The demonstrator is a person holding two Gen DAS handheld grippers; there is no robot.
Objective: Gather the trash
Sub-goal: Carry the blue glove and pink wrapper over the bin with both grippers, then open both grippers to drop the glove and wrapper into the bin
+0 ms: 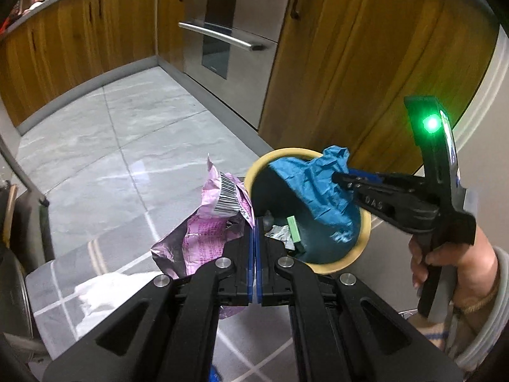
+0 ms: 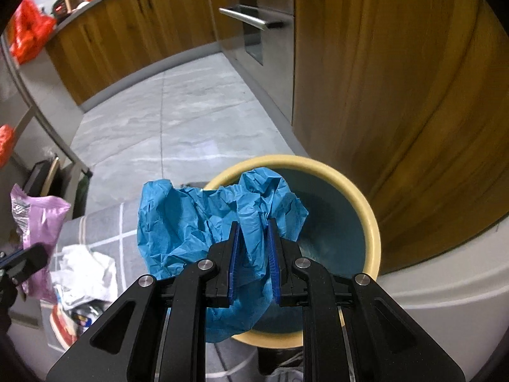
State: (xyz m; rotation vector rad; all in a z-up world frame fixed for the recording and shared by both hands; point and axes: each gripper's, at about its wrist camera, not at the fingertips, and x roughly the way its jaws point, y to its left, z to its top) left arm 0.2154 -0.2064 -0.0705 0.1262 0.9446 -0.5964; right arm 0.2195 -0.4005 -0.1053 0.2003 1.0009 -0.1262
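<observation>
Blue paper (image 2: 197, 222) clamped in right gripper (image 2: 254, 232) over bin (image 2: 366, 203); left gripper (image 1: 255, 222) pinches pink wrapper (image 1: 206, 222).

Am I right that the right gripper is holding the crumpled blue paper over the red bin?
Not quite: the bin is teal inside with a cream rim, not red, as the right wrist view shows. The right gripper does hold the crumpled blue paper over it.

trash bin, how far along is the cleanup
Done: the bin already holds a green scrap and foil bits. In hand: the right gripper holds a blue crumpled sheet over the rim; the left gripper pinches a pink wrapper beside it. Left: white crumpled paper and other litter remain.
</observation>
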